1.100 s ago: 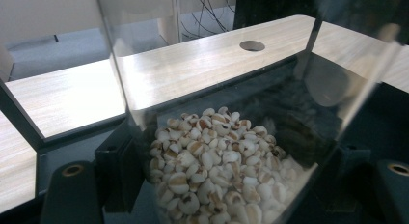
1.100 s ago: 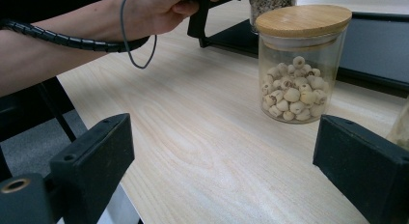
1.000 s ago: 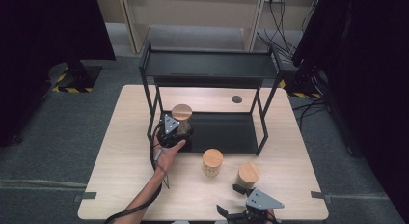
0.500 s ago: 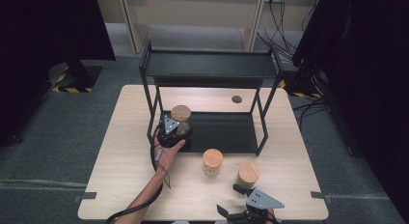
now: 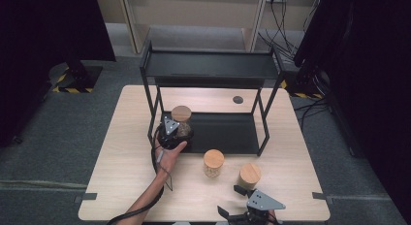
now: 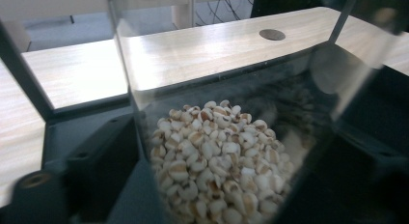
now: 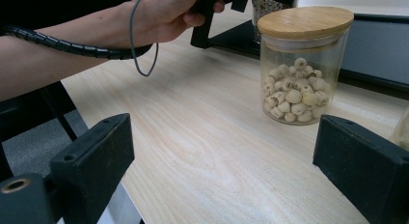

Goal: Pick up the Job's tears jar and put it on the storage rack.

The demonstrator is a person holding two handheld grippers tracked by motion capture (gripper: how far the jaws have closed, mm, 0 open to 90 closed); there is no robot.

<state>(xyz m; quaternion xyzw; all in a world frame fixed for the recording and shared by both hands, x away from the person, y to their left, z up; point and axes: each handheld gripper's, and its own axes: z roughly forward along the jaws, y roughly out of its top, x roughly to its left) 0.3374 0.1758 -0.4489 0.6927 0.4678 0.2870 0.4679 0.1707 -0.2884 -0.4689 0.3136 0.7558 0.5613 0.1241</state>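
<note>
Our left gripper [image 5: 170,133] clamps the upright grain jar [image 5: 182,122] at the rack's [image 5: 208,65] lower shelf [image 5: 228,130], the shelf lying just ahead; our right gripper [image 5: 252,210] waits wide apart at the table's [image 5: 121,176] near edge.

High view: even, moderate overhead light on the tabletop [image 5: 126,186]; surroundings fall to near-black at both sides. Soft, short shadows beside the jars; the picture is slightly soft overall.

Left gripper view: close glass jar [image 6: 226,151] shows bright streaks of glare on its wall; grains sharp at centre, black jaws and lower corners blurred and dark. Tabletop behind is washed pale.

Right gripper view: bright, warm light; wood grain crisp, lidded jar [image 7: 301,64] clear, near jaws out of focus.
</note>
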